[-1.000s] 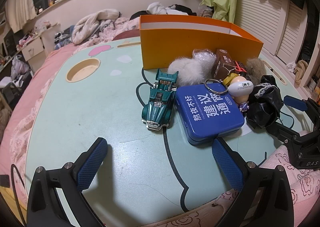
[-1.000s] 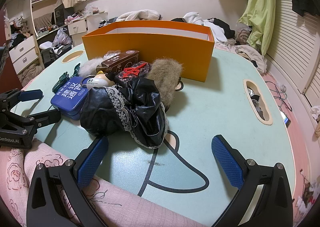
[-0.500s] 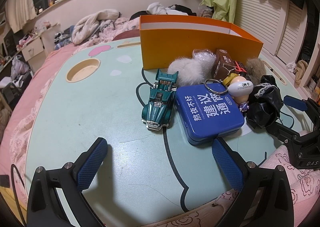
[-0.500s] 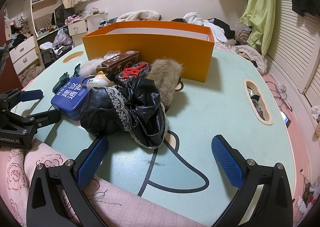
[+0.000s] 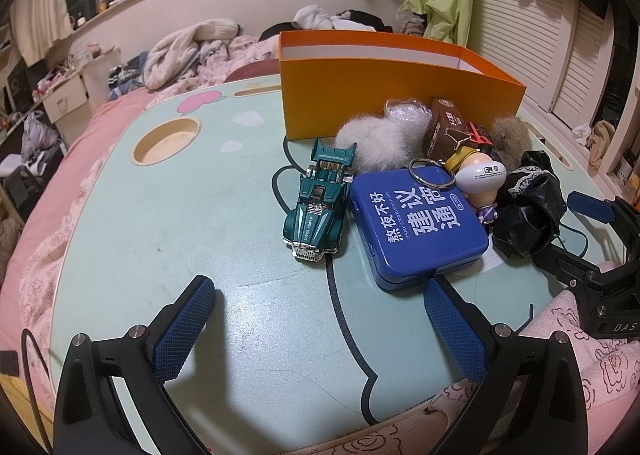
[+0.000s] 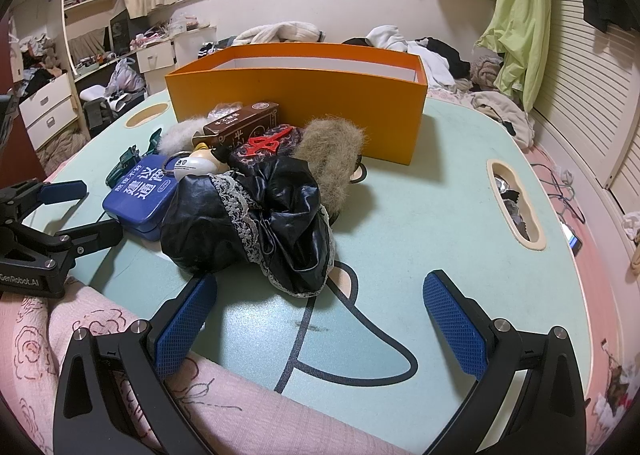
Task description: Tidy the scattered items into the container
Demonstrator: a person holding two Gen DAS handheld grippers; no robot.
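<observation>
Across the left wrist view: left gripper (image 5: 318,329) at the near edge of the pale green table (image 5: 168,215), fingers spread wide, holding nothing. Item: green toy car (image 5: 318,209), centre, nose toward the camera, standing free on the tabletop. Item: blue tin (image 5: 418,225), touching the car's right side, lid printed with white characters. Item: egg-headed figurine keychain (image 5: 478,177), its ring lying on the tin's far edge. Item: white fur puff (image 5: 378,141), beyond the car. Item: brown carton (image 5: 446,129), right of the puff. Item: black lace-trimmed cloth (image 5: 528,205), far right. Container: orange box (image 5: 392,87), open-topped, at the far side; its floor is hidden from here.

Across the right wrist view: right gripper (image 6: 320,329) at the near edge, fingers likewise wide apart and empty. Nearest item: the black cloth (image 6: 256,223), heaped just ahead and left of centre. Behind it: tan fur puff (image 6: 334,153), a red clip (image 6: 264,143) on a patterned pouch, the carton, the tin. Orange box (image 6: 296,99) far centre, well apart from the gripper.

Status: judged to be the opening step; every visible item lies outside the box. Next move, probably: advance one gripper over a single item, the car or the cloth being most accessible, close on it, lift clear of its neighbours, carry over the box wall.
</observation>
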